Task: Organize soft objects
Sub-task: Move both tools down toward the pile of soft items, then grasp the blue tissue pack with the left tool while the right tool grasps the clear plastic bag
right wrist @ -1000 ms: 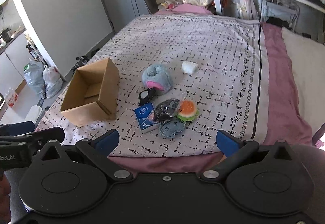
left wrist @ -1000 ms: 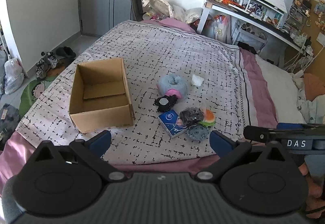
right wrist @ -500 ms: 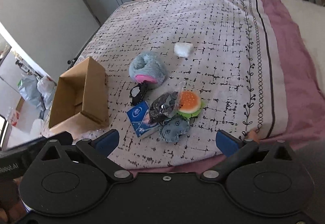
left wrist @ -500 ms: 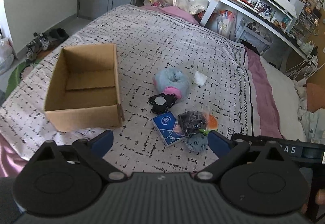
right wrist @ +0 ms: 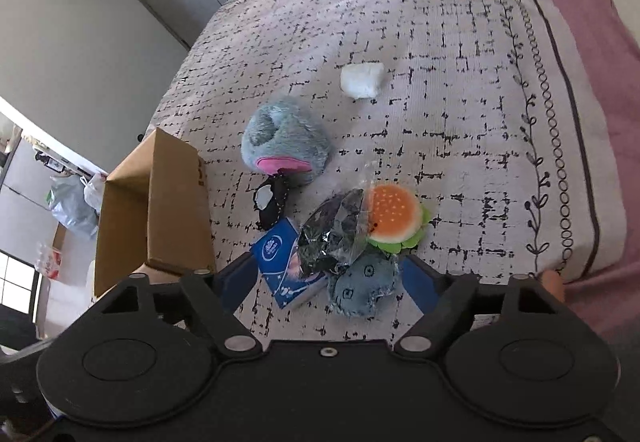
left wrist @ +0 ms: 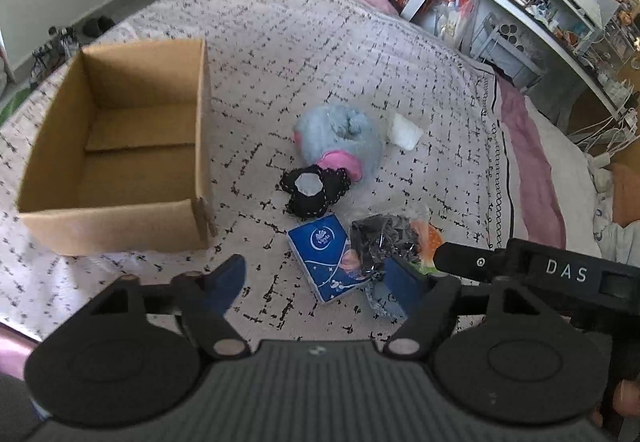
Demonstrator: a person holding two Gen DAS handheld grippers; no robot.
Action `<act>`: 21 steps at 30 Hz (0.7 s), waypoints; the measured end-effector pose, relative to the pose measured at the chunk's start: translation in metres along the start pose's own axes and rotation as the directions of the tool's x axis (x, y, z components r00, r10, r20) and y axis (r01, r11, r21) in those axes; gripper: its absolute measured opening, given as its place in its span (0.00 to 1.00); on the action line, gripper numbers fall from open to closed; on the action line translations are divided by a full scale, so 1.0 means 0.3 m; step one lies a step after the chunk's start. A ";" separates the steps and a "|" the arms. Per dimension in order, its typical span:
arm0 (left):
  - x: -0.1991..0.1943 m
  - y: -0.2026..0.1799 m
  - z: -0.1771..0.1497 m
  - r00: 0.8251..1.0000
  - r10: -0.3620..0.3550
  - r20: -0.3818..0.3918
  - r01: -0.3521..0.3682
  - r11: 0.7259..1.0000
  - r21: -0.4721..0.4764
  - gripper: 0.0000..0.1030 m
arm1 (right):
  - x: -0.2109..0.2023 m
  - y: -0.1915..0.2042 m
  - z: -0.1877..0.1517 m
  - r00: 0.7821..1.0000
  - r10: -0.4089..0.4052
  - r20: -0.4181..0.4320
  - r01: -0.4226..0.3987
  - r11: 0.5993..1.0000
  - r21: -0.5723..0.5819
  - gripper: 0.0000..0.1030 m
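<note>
**Over the pile, both grabbers come in slowly**

On the bed, a small heap of soft things lies on the white bedspread with black dashes [left wrist: 360, 53]. The open brown cardboard box [left wrist: 116, 145] sits just beside the heap, and it looks empty.

The left gripper [left wrist: 320, 282] hangs low over the near edge of the heap. Its blue jaws are closing, but nothing is pinched yet — the blue tissue pack with a white logo [left wrist: 326, 256] lies in the gap past the tips. The right gripper [right wrist: 328, 282] is closing too, with the small blue-grey fabric toy [right wrist: 360, 288] and part of the tissue pack showing between its blue jaws. I see no pad pressing on anything.

Piled close together are the crinkly black packet in clear plastic [right wrist: 332, 234], the round plush burger with an orange bun [right wrist: 394, 217], the black ruffled scrunchie [left wrist: 314, 187] and the fluffy blue-and-pink plush slipper [left wrist: 338, 139]. The little white soft lump [right wrist: 362, 79] lies apart.

To do this well, I think each grabber should pick one thing only. The crinkly packet overlaps its neighbours, so a sloppy pinch could drag two along. Go for the middle of the toy, squeeze gently, lift straight up — then carry it over the box wall before letting go.
</note>
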State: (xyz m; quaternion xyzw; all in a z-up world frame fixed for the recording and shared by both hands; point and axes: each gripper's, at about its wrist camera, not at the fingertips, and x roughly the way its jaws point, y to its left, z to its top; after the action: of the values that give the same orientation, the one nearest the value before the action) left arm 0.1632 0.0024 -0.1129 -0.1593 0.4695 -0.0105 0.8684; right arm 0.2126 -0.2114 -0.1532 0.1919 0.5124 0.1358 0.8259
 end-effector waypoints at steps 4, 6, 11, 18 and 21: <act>0.057 0.011 0.010 1.000 -0.005 -0.023 0.004 1.000 -0.009 0.65 | 0.041 -0.004 0.009 0.999 0.024 -0.022 -0.024 1.000 0.014 0.72; 0.083 0.014 0.015 0.999 -0.009 -0.033 0.009 1.000 -0.015 0.63 | 0.058 -0.006 0.017 0.999 0.023 -0.026 -0.023 0.999 0.029 0.70; 0.142 0.019 0.030 0.998 -0.024 -0.053 0.023 0.999 -0.027 0.58 | 0.109 -0.017 0.034 0.997 0.043 -0.060 -0.038 0.996 0.083 0.67; 0.217 0.016 0.046 0.996 -0.035 -0.086 0.031 0.999 -0.041 0.56 | 0.166 -0.042 0.050 0.992 0.092 -0.085 -0.077 0.983 0.167 0.58; 0.243 0.015 0.052 0.994 -0.037 -0.100 0.033 0.999 -0.042 0.56 | 0.184 -0.056 0.056 0.991 0.104 -0.088 -0.085 0.977 0.194 0.49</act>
State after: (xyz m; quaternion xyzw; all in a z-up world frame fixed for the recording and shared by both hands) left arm 0.2159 -0.0015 -0.1654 -0.1844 0.5099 -0.0242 0.8399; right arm 0.2525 -0.2060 -0.1980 0.2871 0.5532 0.1348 0.7703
